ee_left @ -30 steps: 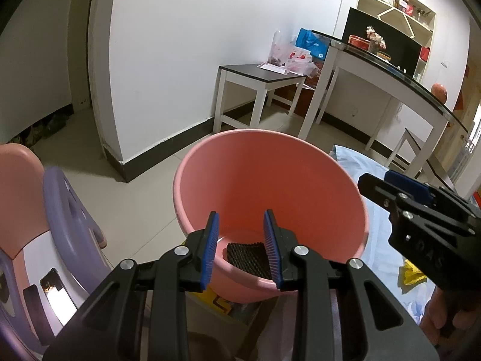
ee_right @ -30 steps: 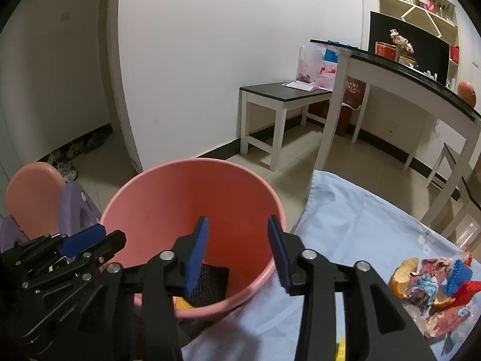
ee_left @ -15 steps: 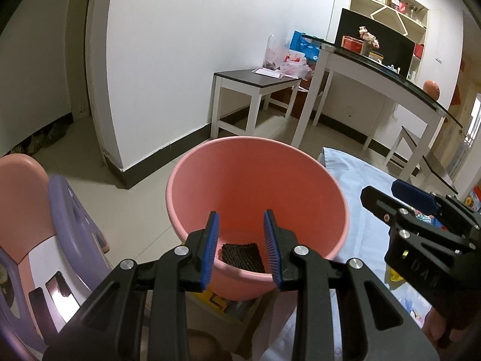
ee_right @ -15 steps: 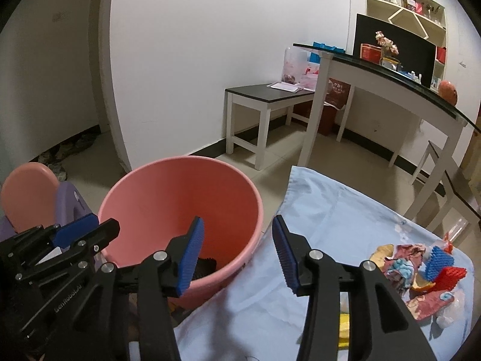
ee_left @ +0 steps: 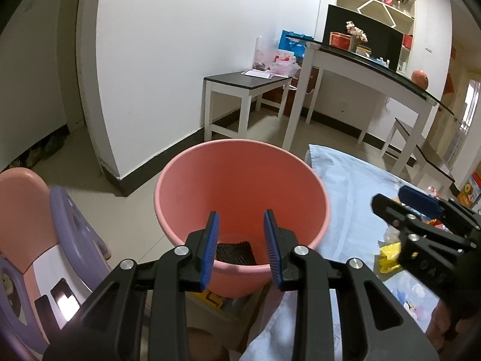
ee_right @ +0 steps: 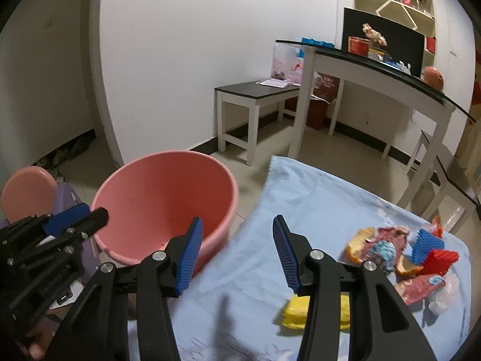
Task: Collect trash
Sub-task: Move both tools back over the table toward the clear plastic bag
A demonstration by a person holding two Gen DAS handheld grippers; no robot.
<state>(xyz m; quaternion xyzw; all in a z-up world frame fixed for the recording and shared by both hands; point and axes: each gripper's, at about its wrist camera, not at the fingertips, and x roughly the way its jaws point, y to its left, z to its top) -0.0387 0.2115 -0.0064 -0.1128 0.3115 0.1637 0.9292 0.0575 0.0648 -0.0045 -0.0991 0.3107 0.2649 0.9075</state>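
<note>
A pink bucket [ee_left: 240, 180] stands by the table's left edge, with a black ridged piece [ee_left: 234, 252] on its bottom. My left gripper [ee_left: 240, 237] is open and empty above the bucket's near rim. My right gripper [ee_right: 237, 249] is open and empty over the light blue cloth [ee_right: 300, 204], to the right of the bucket [ee_right: 162, 198]. On the cloth lies a yellow wrapper [ee_right: 297, 316] just under the right finger, and a pile of peel, red and blue ridged pieces and wrappers [ee_right: 402, 255] at the right.
A pink and purple child's chair [ee_left: 39, 240] stands left of the bucket. A small dark-topped bench [ee_right: 255, 90] and a tall glass-topped table [ee_right: 375, 63] stand by the far wall. The right gripper shows in the left wrist view [ee_left: 421, 225].
My right gripper has swung right, from over the bucket to over the cloth, and its jaws have opened wider. My left gripper has pulled back slightly, still open over the bucket.
</note>
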